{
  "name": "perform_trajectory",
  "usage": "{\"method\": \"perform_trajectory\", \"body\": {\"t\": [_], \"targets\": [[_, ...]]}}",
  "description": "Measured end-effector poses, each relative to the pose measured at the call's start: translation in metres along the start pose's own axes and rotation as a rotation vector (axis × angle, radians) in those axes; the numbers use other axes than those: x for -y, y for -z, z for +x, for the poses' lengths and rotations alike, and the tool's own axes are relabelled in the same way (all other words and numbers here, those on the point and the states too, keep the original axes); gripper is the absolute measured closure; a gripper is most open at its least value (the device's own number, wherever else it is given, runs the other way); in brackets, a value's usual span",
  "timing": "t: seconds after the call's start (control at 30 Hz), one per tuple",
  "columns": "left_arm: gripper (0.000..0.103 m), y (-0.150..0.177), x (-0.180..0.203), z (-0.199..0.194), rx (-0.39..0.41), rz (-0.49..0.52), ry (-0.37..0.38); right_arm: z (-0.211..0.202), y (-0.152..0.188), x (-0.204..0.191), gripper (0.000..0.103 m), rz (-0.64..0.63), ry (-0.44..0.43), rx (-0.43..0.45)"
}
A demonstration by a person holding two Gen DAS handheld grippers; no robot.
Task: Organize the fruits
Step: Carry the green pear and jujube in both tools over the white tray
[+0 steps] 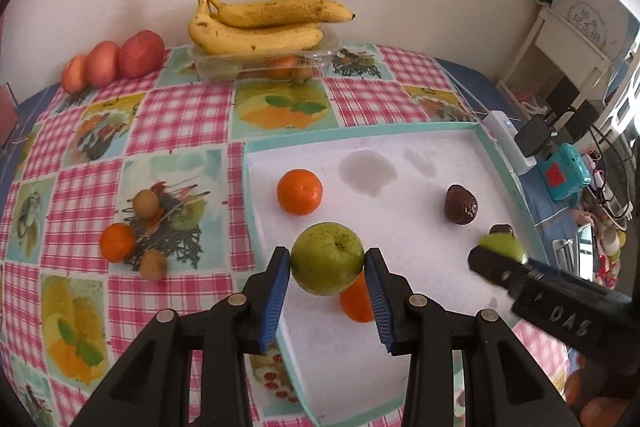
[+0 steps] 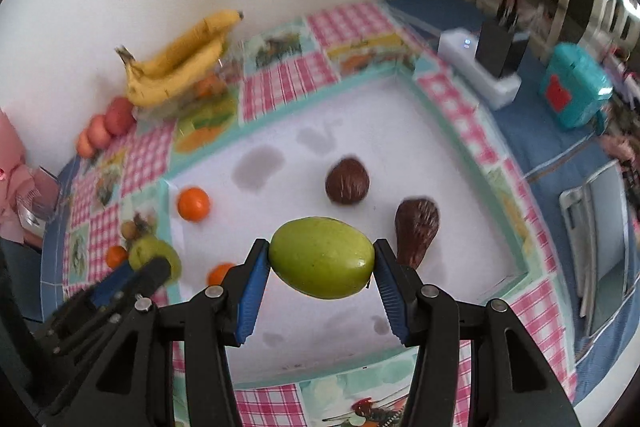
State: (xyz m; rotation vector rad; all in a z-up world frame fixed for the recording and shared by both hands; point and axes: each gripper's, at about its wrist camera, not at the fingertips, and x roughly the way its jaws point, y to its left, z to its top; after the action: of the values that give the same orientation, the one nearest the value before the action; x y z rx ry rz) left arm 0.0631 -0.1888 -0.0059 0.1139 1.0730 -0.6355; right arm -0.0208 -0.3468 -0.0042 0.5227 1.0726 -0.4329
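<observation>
My left gripper (image 1: 327, 263) is shut on a round green fruit (image 1: 326, 257) and holds it above the near left part of the white tray (image 1: 432, 147). My right gripper (image 2: 322, 259) is shut on an oval green fruit (image 2: 322, 257) above the tray (image 2: 472, 163). In the tray lie two oranges (image 1: 300, 191) (image 1: 357, 303) and two dark brown fruits (image 2: 347, 181) (image 2: 416, 229). The right gripper (image 1: 496, 259) shows at the right of the left wrist view, the left gripper (image 2: 154, 263) at the left of the right wrist view.
On the checked tablecloth left of the tray lie an orange (image 1: 117, 242) and two small brown fruits (image 1: 146, 203). At the back stand bananas (image 1: 260, 27) on a clear box (image 1: 256, 61) and three red apples (image 1: 116, 61). A white device (image 2: 476, 67) and a teal case (image 2: 576, 95) lie to the right.
</observation>
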Motion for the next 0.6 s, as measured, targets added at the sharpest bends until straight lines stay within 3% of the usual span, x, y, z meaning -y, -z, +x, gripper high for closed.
{"method": "perform_trajectory", "body": {"t": [0.2, 0.6], "targets": [[0.062, 0.000, 0.002, 0.010, -0.006, 0.003, 0.002, 0.022, 0.002, 0.005, 0.049, -0.009, 0.052, -0.049], [0.062, 0.002, -0.002, 0.024, -0.040, 0.000, -0.013, 0.038, 0.007, 0.007, 0.049, -0.015, 0.069, -0.091]]}}
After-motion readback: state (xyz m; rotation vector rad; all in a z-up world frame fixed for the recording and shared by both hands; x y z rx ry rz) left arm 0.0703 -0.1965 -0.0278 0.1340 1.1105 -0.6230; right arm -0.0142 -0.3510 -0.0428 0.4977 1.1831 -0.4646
